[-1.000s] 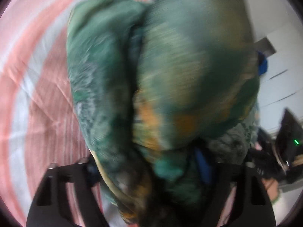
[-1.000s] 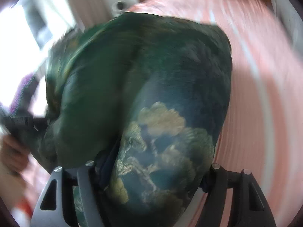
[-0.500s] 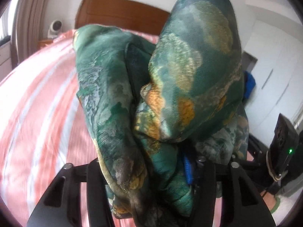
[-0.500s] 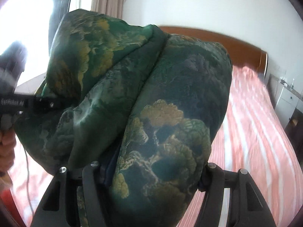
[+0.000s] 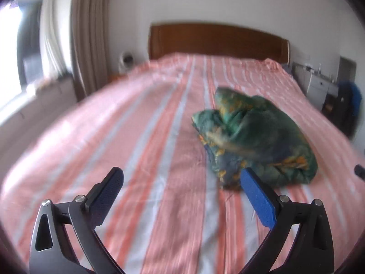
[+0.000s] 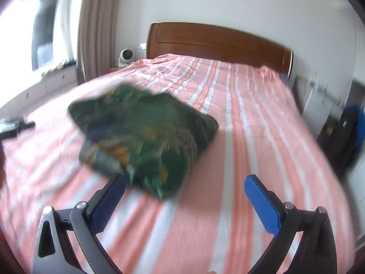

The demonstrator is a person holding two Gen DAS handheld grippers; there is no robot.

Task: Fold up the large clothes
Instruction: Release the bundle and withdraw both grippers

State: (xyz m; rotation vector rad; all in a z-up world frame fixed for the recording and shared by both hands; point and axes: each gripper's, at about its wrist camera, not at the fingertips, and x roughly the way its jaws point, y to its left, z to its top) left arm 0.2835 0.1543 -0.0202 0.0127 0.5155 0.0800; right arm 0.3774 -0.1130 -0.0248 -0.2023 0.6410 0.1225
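Observation:
A bundled green patterned garment (image 5: pixel 255 134) with orange and gold print lies in a heap on the pink-and-white striped bed (image 5: pixel 141 137). It is blurred in the right wrist view (image 6: pixel 143 139). My left gripper (image 5: pixel 180 178) is open and empty, with its right blue pad just in front of the bundle's near edge. My right gripper (image 6: pixel 184 185) is open and empty, with its left pad beside the bundle's near corner.
A wooden headboard (image 5: pixel 216 41) stands at the far end of the bed. A curtain (image 5: pixel 89 45) and window are on the left, with a small fan (image 6: pixel 126 57) by the bed. A white cabinet (image 5: pixel 319 86) and dark bag (image 5: pixel 349 107) stand on the right.
Both grippers were shut on the green garment and held it up. Now both have opened and let it go, and the bundle lies on the bed ahead of them.

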